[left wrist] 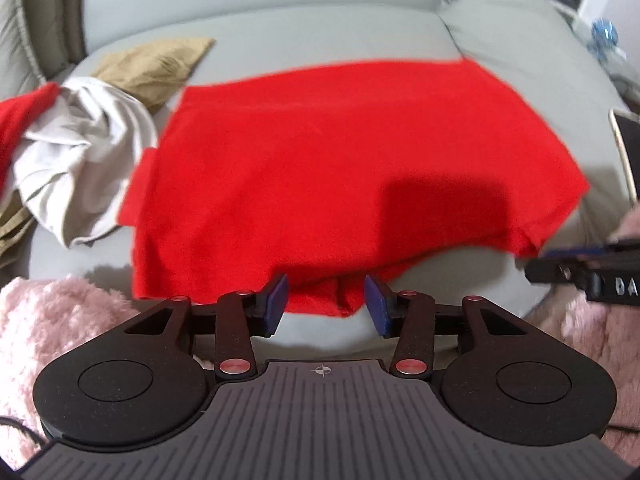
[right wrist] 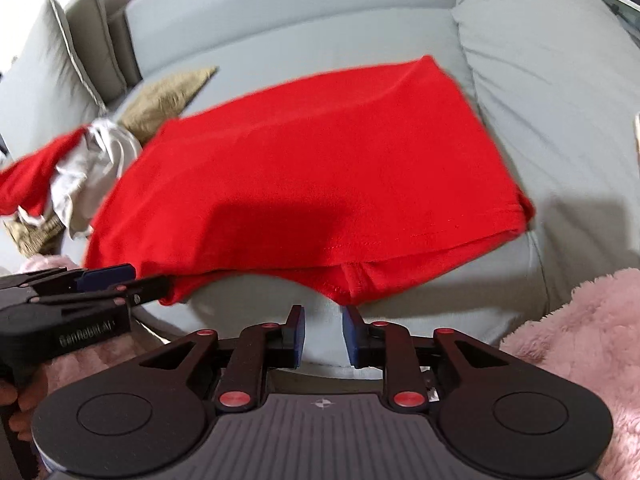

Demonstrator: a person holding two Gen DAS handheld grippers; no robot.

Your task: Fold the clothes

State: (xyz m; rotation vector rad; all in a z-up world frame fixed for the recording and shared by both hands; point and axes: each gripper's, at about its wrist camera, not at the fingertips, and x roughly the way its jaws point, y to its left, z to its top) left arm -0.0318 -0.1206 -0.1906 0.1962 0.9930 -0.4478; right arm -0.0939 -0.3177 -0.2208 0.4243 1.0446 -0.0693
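Note:
A red garment point(left wrist: 340, 168) lies folded flat on the grey sofa seat point(left wrist: 320, 36); it also shows in the right wrist view point(right wrist: 304, 184). My left gripper point(left wrist: 326, 304) is open and empty, just in front of the garment's near edge. It also shows from the side in the right wrist view point(right wrist: 120, 280). My right gripper point(right wrist: 323, 334) is open and empty, just short of the garment's near hem. It enters the left wrist view at the right edge point(left wrist: 576, 252).
A pile of unfolded clothes lies at the left: a light grey one point(left wrist: 80, 168), a tan one point(left wrist: 156, 68) and another red one point(left wrist: 20, 120). Pink fluffy fabric point(left wrist: 52, 340) lies at the near corners. A phone point(left wrist: 628, 152) lies at the right. Cushions point(right wrist: 88, 44) stand at back left.

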